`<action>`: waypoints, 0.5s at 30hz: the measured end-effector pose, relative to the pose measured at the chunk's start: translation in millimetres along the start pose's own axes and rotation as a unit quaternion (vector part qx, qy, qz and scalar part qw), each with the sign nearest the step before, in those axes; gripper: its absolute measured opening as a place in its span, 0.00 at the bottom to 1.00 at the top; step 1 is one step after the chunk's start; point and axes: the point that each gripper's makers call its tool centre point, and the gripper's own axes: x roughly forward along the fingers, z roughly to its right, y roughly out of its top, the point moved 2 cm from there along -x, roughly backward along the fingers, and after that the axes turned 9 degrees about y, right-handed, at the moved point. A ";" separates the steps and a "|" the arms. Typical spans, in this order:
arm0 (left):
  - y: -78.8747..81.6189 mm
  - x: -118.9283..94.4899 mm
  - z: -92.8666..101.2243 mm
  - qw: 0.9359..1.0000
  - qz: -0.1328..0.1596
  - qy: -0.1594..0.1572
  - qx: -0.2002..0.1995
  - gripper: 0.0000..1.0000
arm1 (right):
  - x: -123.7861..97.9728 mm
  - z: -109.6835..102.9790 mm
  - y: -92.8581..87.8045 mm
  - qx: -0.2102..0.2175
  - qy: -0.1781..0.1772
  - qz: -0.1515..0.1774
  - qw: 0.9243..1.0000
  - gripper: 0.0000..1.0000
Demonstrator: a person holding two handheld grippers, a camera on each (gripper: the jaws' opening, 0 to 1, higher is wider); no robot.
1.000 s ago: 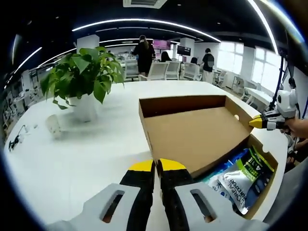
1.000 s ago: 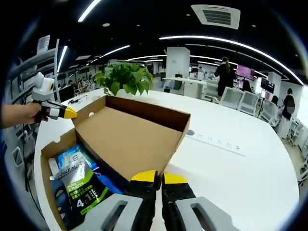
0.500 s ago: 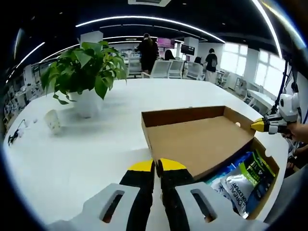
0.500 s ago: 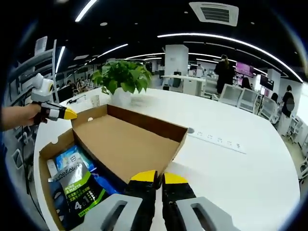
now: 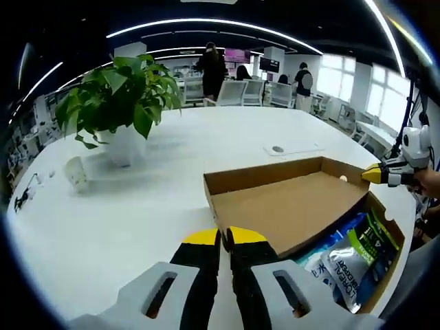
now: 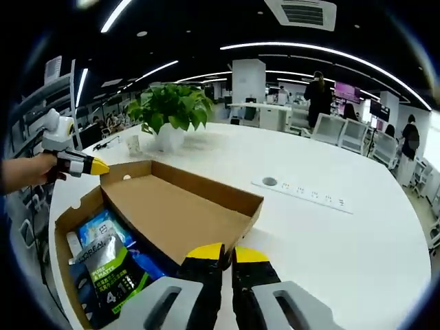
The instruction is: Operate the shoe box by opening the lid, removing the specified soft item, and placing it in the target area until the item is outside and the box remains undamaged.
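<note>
An open brown cardboard shoe box (image 5: 385,227) (image 6: 65,227) lies on the white table. Its lid (image 5: 289,206) (image 6: 179,213) tilts back, inner side up, and covers part of the box. Inside lie soft packs: a grey-green pouch (image 5: 352,256) (image 6: 110,275) and blue packs (image 5: 323,246) (image 6: 100,223). My left gripper (image 5: 225,238) is shut on the lid's near corner; in the right gripper view it (image 6: 89,166) comes in from the left. My right gripper (image 6: 225,253) is shut on the lid's other corner, and the left gripper view catches it (image 5: 378,174) at the right.
A potted green plant (image 5: 117,103) (image 6: 168,110) and a small white cup (image 5: 75,175) (image 6: 133,143) stand on the table (image 5: 124,227) beyond the box. A flat socket panel (image 6: 302,192) (image 5: 292,148) lies in the tabletop. People and office chairs fill the background.
The lid has swung down and back from a steep tilt to a flatter one, with both grippers still on its corners. More of the packs inside now shows.
</note>
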 end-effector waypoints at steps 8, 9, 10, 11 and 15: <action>-0.4 0.1 -0.6 1.000 -0.003 0.002 0.000 0.03 | -0.3 0.5 0.1 0.005 0.002 0.000 1.000 0.00; -0.1 0.1 -0.5 1.000 -0.002 0.001 -0.001 0.03 | -0.4 0.6 0.0 0.006 0.002 0.000 1.000 0.00; 0.1 -0.2 -0.3 1.000 -0.002 0.000 -0.001 0.03 | -0.3 0.9 0.0 0.007 0.003 0.000 1.000 0.00; 0.3 -0.3 -0.4 1.000 -0.002 0.001 0.000 0.03 | -0.5 1.1 0.0 0.009 0.004 0.000 1.000 0.00; 0.3 -1.6 0.2 1.000 -0.001 0.000 -0.004 0.03 | -2.1 0.2 0.7 0.007 0.004 0.002 1.000 0.00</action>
